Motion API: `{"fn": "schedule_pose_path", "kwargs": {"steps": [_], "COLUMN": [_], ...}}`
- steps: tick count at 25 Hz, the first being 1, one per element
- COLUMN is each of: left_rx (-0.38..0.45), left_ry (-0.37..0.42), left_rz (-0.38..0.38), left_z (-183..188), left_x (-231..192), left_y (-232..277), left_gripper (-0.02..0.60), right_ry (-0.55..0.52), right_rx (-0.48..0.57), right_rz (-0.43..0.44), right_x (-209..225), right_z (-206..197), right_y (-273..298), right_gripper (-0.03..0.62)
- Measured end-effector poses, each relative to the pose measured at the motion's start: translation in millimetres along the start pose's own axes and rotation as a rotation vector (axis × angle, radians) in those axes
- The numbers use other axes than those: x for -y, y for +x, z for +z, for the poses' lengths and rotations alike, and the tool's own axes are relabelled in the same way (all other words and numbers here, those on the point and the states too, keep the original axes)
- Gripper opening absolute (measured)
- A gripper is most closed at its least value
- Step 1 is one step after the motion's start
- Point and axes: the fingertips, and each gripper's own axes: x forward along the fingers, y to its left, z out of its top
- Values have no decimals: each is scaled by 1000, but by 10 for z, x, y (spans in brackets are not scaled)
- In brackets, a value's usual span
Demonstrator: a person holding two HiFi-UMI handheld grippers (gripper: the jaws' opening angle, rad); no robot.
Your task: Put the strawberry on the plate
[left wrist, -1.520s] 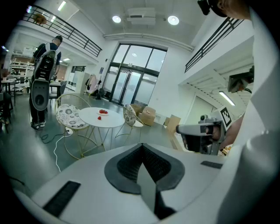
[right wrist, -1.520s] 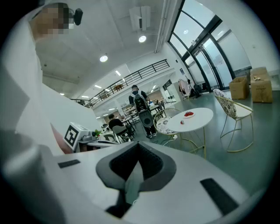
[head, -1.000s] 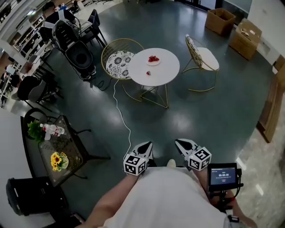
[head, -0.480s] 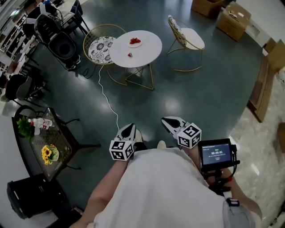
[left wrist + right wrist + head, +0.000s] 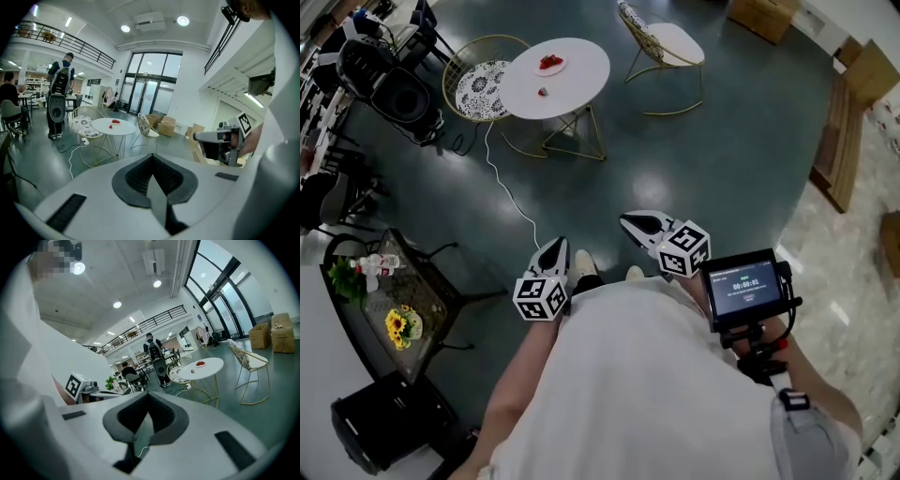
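Basically nothing's happened on the actual task yet. The round white table is way off across the floor from the person. The loose strawberry sits on the table top, near the edge facing the person. It's just beside the plate but not on it. The plate is a bit further in on the table and already has some red fruit piled on it, other strawberries by the look of it.

Both claws are well away from the table, held close in front of the person's body. The left claw is closed all the way with nothing in it. The right claw looks pinched closed too, also empty. Both gripper views just show the table far off past the jaws.

So everything's left to do, I'd say: walk over to the table, open a claw, pick up the strawberry, set it on the plate.
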Motion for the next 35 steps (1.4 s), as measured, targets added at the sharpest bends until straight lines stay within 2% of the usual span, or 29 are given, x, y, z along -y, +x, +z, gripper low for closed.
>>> {"fn": "schedule_pose_path", "kwargs": {"steps": [8, 35], "left_rx": [7, 11], "left_ry": [30, 38], "left_rz": [-9, -22], "left_z": [47, 114], "left_x": [36, 136], "left_y": [53, 144], "left_gripper": [6, 6], "right_ry": [9, 27], "right_rx": [3, 9], "right_rz": [-16, -29], "right_x": [73, 202], "right_z": [-13, -4], "right_y": [-39, -121], "right_gripper": [6, 6]}}
